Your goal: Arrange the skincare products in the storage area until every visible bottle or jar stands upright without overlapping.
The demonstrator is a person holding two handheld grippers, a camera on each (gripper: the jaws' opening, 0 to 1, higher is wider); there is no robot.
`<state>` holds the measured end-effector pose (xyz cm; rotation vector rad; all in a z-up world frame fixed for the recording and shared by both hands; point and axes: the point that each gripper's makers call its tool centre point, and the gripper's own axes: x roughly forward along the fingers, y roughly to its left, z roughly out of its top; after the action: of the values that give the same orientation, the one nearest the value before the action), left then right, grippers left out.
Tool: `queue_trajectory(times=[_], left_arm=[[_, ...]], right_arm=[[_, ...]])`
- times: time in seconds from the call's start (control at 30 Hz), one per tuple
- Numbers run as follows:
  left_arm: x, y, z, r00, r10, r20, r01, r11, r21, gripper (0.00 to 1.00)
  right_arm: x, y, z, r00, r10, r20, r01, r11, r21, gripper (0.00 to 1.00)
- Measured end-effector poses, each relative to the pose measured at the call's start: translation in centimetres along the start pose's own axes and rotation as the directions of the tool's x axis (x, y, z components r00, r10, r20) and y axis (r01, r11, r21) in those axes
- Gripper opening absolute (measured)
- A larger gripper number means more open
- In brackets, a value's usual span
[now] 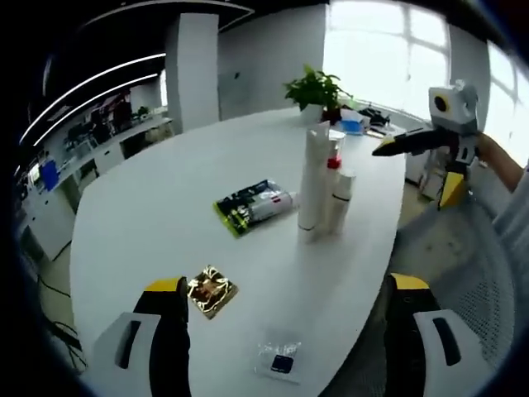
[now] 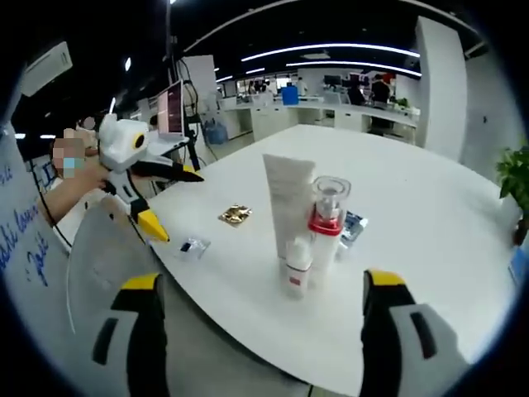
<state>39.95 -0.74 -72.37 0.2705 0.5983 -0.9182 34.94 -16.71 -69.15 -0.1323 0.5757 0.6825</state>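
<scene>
The big white table (image 1: pixel 165 207) takes up most of the left gripper view, and the skincare cluster stands near its far-right edge. The tall white tube (image 1: pixel 314 178) rises upright, with the pump bottle with the red collar (image 2: pixel 326 223) right against it and the small white bottle (image 2: pixel 297 266) close in front as the right gripper view has it. All three look upright and tightly packed; whether they actually touch is hard to call from here.

One piece is out of order: the green-and-black sachet pack (image 1: pixel 252 205) lies flat on the table just beside the tube, its long axis running roughly across the left gripper view. Smaller still, a gold foil packet (image 1: pixel 212 291) sits just beside the left gripper (image 1: pixel 285 331)'s near jaw, and a little clear sachet (image 1: pixel 279 357) lies between the jaws, lower down.

Both tools hang spread wide and empty. The right gripper (image 2: pixel 260 331) faces the standing cluster squarely, bottles dead ahead between its jaws. The left gripper looks the nearer one to the flat pack, which lies ahead and slightly left of centre. Judged from this, that pack is the item left to deal with.
</scene>
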Motion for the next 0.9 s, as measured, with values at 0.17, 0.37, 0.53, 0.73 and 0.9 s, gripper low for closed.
queue_trajectory(times=[0.17,0.37,0.53,0.73,0.9], left_arm=[[2.4,1.0,0.8,0.997,-0.066,-0.035,0.069,0.995,0.073,0.97],[4.9,1.7,2.2,0.991,-0.120,-0.054,0.127,0.979,0.160,0.97],[6.9,1.8,2.6,0.979,-0.173,-0.103,0.194,0.949,0.248,0.96],[8.6,2.0,3.4,0.969,-0.211,-0.128,0.241,0.918,0.314,0.80],[10.0,2.5,3.9,0.964,-0.217,-0.156,0.261,0.884,0.388,0.74]], right_arm=[[-0.1,0.5,-0.5,0.999,-0.024,-0.024,0.024,1.000,0.020,1.00],[-0.5,0.5,-0.8,0.997,-0.072,-0.036,0.073,0.996,0.042,1.00],[-0.7,0.7,-1.1,0.995,-0.092,-0.040,0.094,0.993,0.065,1.00],[-0.9,0.4,-1.3,0.992,-0.117,-0.045,0.120,0.989,0.081,1.00],[-0.9,0.3,-1.6,0.990,-0.132,-0.054,0.136,0.986,0.093,1.00]])
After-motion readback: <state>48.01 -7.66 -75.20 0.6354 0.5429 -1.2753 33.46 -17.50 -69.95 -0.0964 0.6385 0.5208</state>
